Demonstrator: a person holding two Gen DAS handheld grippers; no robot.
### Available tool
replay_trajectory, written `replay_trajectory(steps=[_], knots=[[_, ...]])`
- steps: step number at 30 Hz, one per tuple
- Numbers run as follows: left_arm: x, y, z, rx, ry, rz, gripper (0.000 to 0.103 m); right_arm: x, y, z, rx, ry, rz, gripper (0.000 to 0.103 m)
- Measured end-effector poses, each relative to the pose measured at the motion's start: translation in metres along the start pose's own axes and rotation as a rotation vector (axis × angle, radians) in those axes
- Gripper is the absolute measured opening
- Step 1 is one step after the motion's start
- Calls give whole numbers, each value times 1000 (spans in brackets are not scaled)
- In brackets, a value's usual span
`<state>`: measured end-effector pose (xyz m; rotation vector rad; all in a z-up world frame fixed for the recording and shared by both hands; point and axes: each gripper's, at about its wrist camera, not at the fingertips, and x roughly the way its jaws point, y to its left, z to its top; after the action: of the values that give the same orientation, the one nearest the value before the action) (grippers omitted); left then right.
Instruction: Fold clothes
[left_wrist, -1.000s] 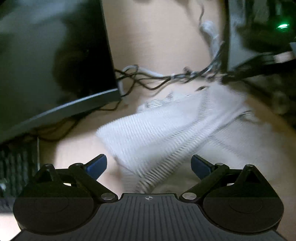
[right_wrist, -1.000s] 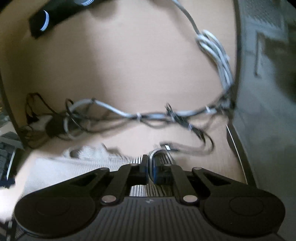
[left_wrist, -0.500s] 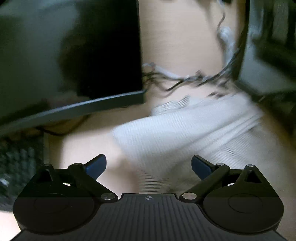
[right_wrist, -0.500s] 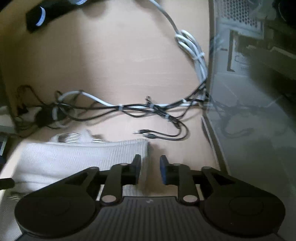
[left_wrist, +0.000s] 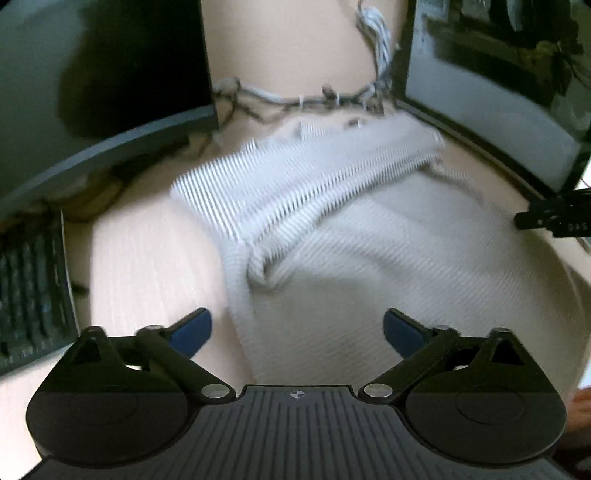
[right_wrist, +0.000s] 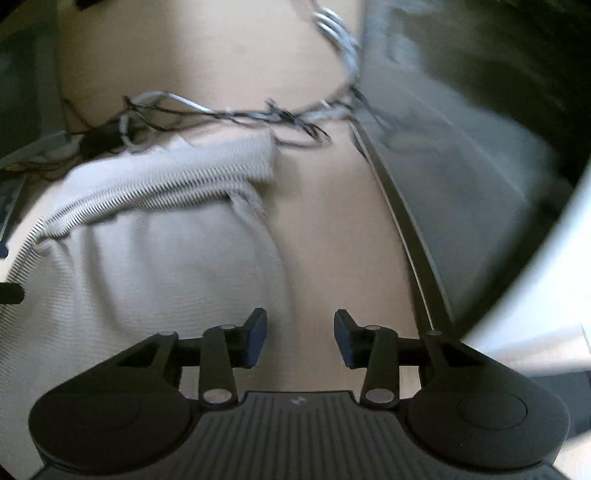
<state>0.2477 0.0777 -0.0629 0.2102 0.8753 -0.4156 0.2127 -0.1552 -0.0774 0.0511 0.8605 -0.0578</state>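
We find only one marking, a few pale characters on the black device (left_wrist: 557, 218) at the right edge of the left wrist view, too blurred to read with confidence, and no legible text, brand, number or sign elsewhere in either view.

Left claw (left_wrist: 297, 332) and right claw (right_wrist: 300, 339) agape

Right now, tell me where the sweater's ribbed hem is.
The ribbed hem lies folded across the far end of the white sweater, just short of the cable tangle, between the monitor on the left and the computer case on the right.
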Motion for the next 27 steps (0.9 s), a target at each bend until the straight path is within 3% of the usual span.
replay_trajectory(steps=[1,2,6,9,13,20,21,23,25,27], knots=[[-1,1,-3,5,15,-1,73,-3,0,-6,17,6,2,22],[3,1,-4,10,31,-1,57,-8,3,-11,24,-2,17,4],[4,7,-11,14,29,-20,45,-37,27,-20,-37,-46,-3,3],[-3,11,-21,37,14,-33,44,-38,31,-27,-82,-4,-93,3],[-12,21,-29,26,1,21,46,-45,22,-35,-66,44,-145,3],[-39,20,-25,-93,-61,25,51,-58,24,-20,-93,-12,-21,7],[-43,14,-23,-105,-76,4,54,-56,25,-19,-105,-12,2,7],[-48,-1,-21,-132,-124,-41,73,-52,23,-21,-119,0,46,7],[-53,-16,-21,-160,-180,-85,85,-50,21,-26,-134,13,93,7],[-54,-33,-23,-153,-256,-114,93,-48,18,-36,-162,31,134,8]])
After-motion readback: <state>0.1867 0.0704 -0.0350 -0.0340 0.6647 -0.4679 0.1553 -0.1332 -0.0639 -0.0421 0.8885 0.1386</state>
